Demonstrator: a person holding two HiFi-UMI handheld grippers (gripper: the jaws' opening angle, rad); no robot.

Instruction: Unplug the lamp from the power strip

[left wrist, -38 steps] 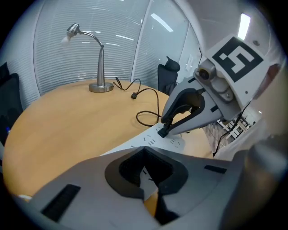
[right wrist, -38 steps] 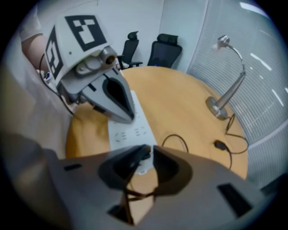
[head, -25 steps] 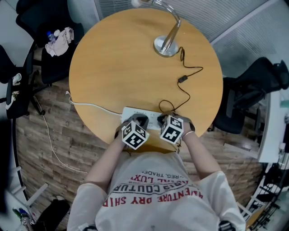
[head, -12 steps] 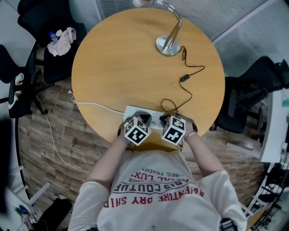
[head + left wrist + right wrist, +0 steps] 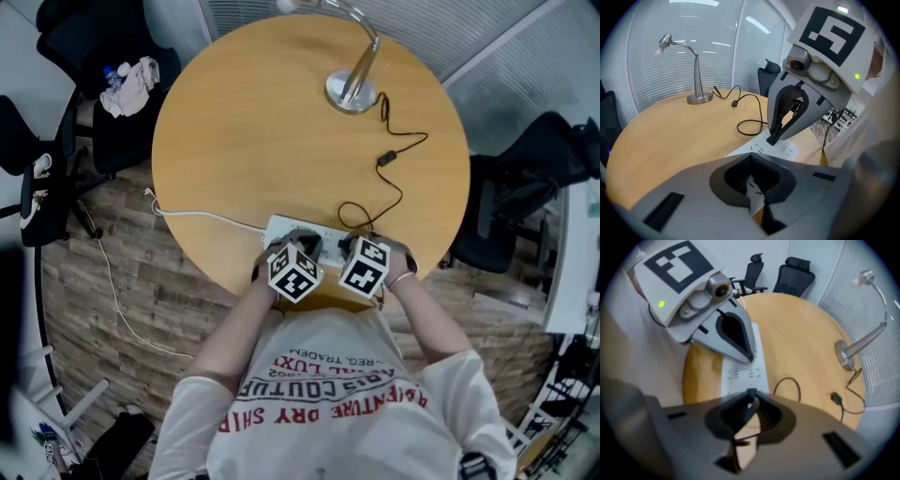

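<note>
- Silver gooseneck lamp (image 5: 357, 75): far edge of round wooden desk (image 5: 253, 131).
- Its black plug (image 5: 774, 138), in the white power strip (image 5: 740, 373), pinched by right tool (image 5: 751, 391).
- Left tool (image 5: 751, 154) closed, tip on strip.

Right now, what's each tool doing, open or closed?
Left tool: closed, empty, tip on the power strip.
Right tool: closed on the lamp plug.

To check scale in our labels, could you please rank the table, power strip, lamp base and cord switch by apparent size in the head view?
1. table
2. power strip, though partly hidden
3. lamp base
4. cord switch
</note>
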